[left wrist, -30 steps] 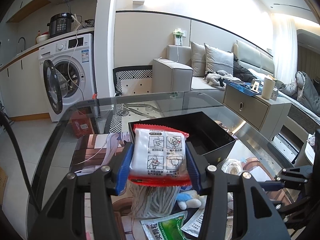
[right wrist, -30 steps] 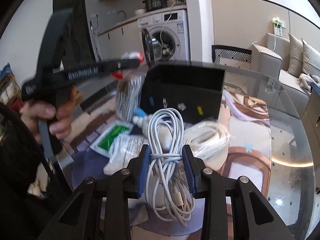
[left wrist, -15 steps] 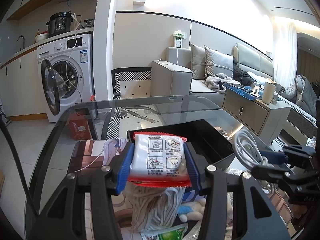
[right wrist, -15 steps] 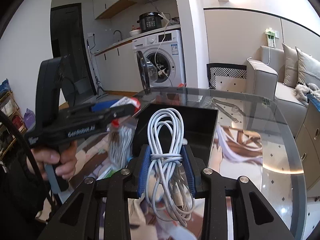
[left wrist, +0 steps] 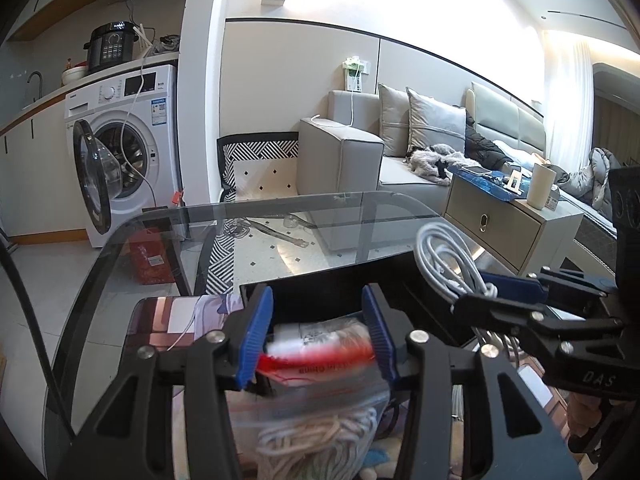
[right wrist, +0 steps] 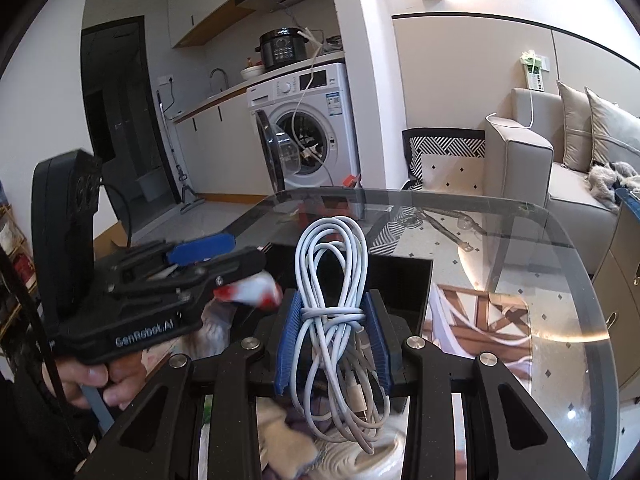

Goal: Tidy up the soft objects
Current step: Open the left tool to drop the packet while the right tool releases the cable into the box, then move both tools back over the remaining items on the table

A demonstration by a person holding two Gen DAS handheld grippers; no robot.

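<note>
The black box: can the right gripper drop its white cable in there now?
Probably yes. The right gripper holds the white cable just before the open black box; the left gripper with its red-edged packet crowds one side only.

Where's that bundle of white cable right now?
The white cable bundle is clamped in the right gripper, held up over the black box on the glass table; in the left wrist view it shows at right.
</note>
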